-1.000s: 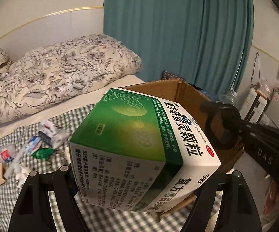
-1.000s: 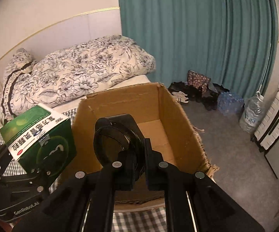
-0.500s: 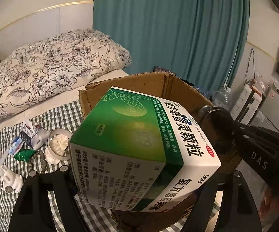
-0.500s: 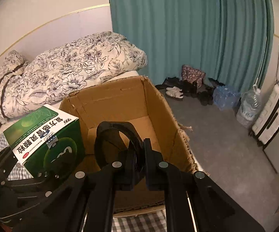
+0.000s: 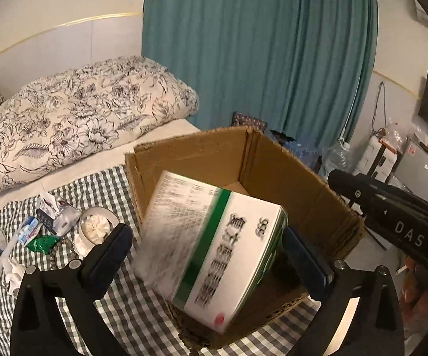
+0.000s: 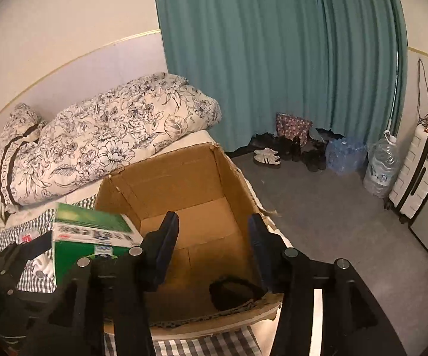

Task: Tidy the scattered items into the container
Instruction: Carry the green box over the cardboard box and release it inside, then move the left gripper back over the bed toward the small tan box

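An open cardboard box [image 5: 276,160] stands on the checked bedspread; it also shows in the right wrist view [image 6: 184,175]. My left gripper [image 5: 206,249] is open, and the green and white medicine box [image 5: 211,246] is blurred and tipping between its jaws, over the cardboard box's near left edge. The medicine box shows at the left of the right wrist view [image 6: 89,234]. My right gripper [image 6: 211,243] is open over the cardboard box. A black round object [image 6: 234,292] lies inside the box by its near wall.
Small scattered items [image 5: 44,225] lie on the bedspread left of the box: packets, a tube, a white roll [image 5: 96,227]. A floral duvet [image 5: 74,118] lies behind. On the floor to the right are shoes [image 6: 267,155], water bottles [image 6: 381,167] and a suitcase [image 6: 418,175].
My left gripper opened and the medicine box left its grip, tipping toward the cardboard box. My right gripper opened and the black round object dropped into the box.
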The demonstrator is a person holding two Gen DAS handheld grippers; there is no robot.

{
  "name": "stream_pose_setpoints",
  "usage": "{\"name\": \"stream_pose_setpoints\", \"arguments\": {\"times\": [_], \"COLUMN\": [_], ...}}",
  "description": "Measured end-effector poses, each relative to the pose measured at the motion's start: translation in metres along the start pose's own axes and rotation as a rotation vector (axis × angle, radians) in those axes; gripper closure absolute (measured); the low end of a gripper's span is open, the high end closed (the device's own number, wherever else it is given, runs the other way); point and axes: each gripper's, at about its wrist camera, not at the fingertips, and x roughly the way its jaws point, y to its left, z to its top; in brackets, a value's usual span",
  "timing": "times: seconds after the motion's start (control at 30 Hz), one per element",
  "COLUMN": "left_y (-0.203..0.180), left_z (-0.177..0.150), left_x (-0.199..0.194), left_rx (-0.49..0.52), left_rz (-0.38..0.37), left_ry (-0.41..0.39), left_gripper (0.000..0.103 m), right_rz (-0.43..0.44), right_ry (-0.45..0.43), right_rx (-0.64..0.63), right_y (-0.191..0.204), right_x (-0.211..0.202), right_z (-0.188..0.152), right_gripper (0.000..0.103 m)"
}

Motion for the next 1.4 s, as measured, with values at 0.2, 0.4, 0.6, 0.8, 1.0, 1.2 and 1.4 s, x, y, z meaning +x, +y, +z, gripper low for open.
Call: {"name": "stream_pose_setpoints", "arguments": {"times": [0.2,0.4,0.6,0.8,1.0,1.2,1.4], "left_y": [0.011,0.038,0.077,0.131,0.198,0.255,0.314], "left_z": [0.004,0.0,-0.002,-0.017,-0.05,-0.087,-0.115], "left_x": [-0.017,-0.038,-0.066,-0.104,-0.136,-0.166,-0.181], "left_rx": [-0.023,-0.059,-0.089,-0.103,-0.189,-0.23,-0.292], "left_rz": [0.009,0.045,0.11,0.201,0.271,0.34,0.399], "left_ry": [-0.011,-0.013,-0.013,-0.028,-0.017,0.006,0.032], "left_gripper": [0.0,0.0,0.0,0.0,0.0,0.0,0.0], "right_rz": [0.008,0.017,0.052,0.097,0.147,0.218,0.28], "right_ry": [-0.002,-0.007,-0.007,-0.008,-0.002,0.006,0.003], "right_rx": [0.014,0.002,-0.012,-0.055,-0.101,-0.145,-0.213], "right_y": [0.002,0.017,0.045,0.09,0.153,0.221,0.281], "right_x": [-0.011,-0.026,-0.04,-0.054,-0.062,-0.073,-0.079], "right_z": [0.002,-0.002,-0.009,-0.018,-0.035,-0.061,-0.081], "right_gripper": [0.054,0.054,0.054,0.054,0.054,0.041,0.041]}}
